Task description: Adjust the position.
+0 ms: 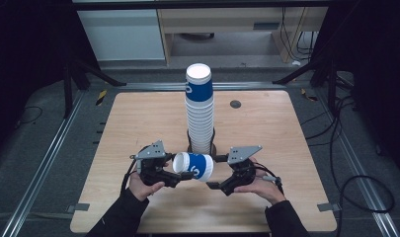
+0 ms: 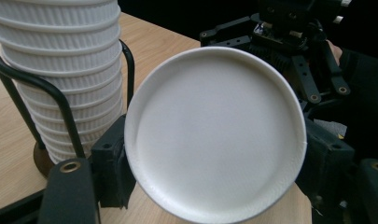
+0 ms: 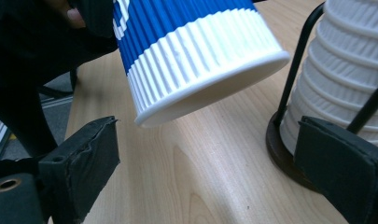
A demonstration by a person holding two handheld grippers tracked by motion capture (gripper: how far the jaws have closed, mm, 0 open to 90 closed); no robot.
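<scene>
While left tongs [image 1: 180,177] pinch the sideways cup [image 1: 193,166], right tongs [image 1: 213,172] spread just beside its rim, cup stack [image 1: 200,108] right behind both.

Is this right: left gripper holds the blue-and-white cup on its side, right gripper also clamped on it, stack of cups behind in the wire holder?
Not quite. The right gripper is open, its fingers clear of the cup, as the right gripper view shows. The left gripper alone holds the cup on its side; the stack of cups stands behind in the wire holder.
</scene>
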